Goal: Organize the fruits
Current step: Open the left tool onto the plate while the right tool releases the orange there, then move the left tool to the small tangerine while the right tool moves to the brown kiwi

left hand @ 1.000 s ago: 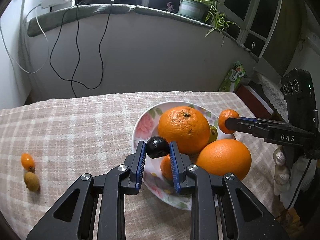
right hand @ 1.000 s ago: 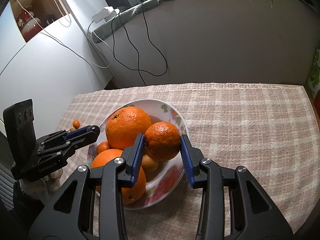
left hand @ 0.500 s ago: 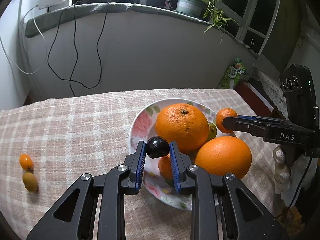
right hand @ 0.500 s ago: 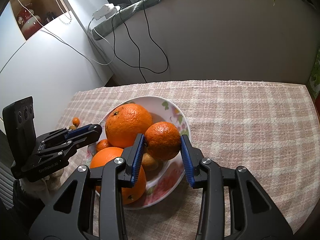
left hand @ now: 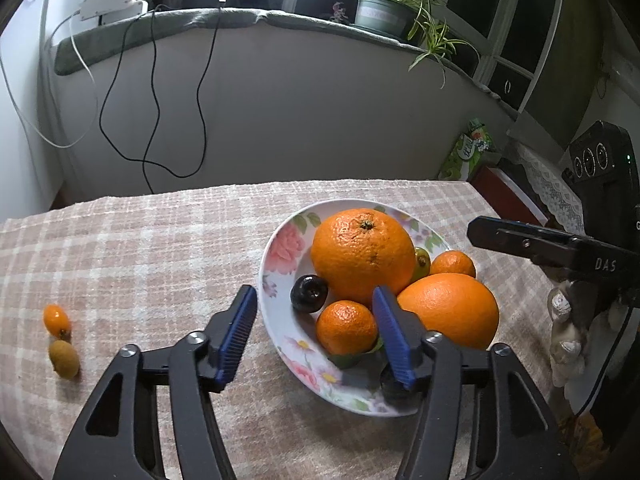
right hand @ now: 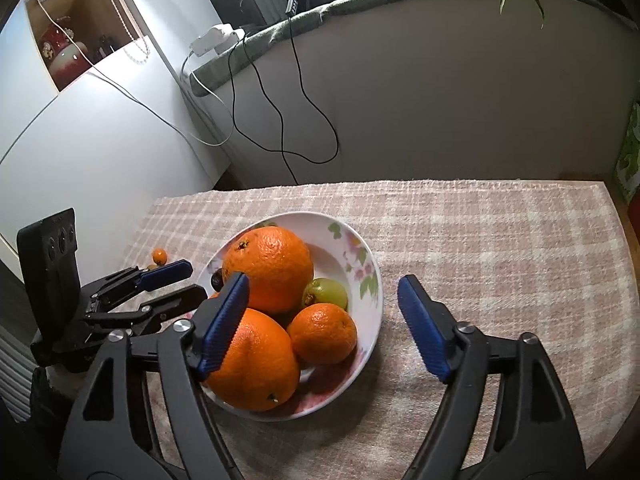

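Observation:
A floral plate (left hand: 280, 248) (right hand: 372, 280) on the plaid tablecloth holds two large oranges (left hand: 362, 254) (left hand: 450, 310), small mandarins (left hand: 346, 326) (left hand: 454, 264), a green fruit (right hand: 326, 292) and a dark plum (left hand: 309, 293). My left gripper (left hand: 314, 322) is open and empty, just above the plate's near side. My right gripper (right hand: 324, 314) is open and empty over the mandarin (right hand: 322, 332) lying in the plate. A kumquat (left hand: 57, 320) and a brownish-green small fruit (left hand: 64, 358) lie on the cloth at the left.
A grey curved wall with hanging black cables (left hand: 152, 112) stands behind the table. A green carton (left hand: 466, 152) sits at the far right corner. A white cabinet (right hand: 80, 140) stands to the left in the right wrist view.
Both grippers have opened. The left one let go of the dark plum, which now lies in the plate. The right one let go of the mandarin, now resting in the plate.

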Demonstrator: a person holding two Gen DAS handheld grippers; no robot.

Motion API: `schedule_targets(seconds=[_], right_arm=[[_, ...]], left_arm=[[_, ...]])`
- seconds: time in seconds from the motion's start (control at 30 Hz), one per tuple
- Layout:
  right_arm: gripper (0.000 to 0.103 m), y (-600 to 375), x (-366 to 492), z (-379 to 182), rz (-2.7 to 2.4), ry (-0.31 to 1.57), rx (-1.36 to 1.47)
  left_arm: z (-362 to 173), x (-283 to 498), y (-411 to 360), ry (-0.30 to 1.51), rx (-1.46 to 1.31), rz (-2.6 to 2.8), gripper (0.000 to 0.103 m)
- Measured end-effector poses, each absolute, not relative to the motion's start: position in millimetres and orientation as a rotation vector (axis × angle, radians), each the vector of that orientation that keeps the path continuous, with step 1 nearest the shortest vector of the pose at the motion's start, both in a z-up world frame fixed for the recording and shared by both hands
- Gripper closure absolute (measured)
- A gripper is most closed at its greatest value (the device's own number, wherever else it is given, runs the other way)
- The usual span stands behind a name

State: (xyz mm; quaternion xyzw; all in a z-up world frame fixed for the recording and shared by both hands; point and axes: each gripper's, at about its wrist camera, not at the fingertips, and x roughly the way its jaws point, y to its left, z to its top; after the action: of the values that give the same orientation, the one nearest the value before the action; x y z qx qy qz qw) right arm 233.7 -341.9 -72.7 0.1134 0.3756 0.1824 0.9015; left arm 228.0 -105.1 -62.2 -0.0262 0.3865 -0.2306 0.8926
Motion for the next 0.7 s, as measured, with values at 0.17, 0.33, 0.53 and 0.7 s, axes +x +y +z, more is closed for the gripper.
schedule_targets(seconds=[0.17,0.33,0.53,0.7], right_arm=[[0.015,-343.8,230.4,-69.1,0.368,0.763,0.250],[0.015,-342.6,227.0,-64.4,0.370,0.749,0.254],[0.015,-339.2,222.2,-59.5,0.371,0.736,0.243],[0.015,-333.1,218.1,-53.8,0.379,0.723,0.232]], left_arm=[[-61.3,224.8,-104.3,0.799,-0.053,-0.471,0.035],[-59.5,221.3,-102.0,0.797,-0.057,-0.469,0.035],[-56.2,215.0,-97.0,0.794,-0.063,-0.467,0.035],[-51.8,209.2,-87.8,0.782,-0.074,-0.459,0.035]])
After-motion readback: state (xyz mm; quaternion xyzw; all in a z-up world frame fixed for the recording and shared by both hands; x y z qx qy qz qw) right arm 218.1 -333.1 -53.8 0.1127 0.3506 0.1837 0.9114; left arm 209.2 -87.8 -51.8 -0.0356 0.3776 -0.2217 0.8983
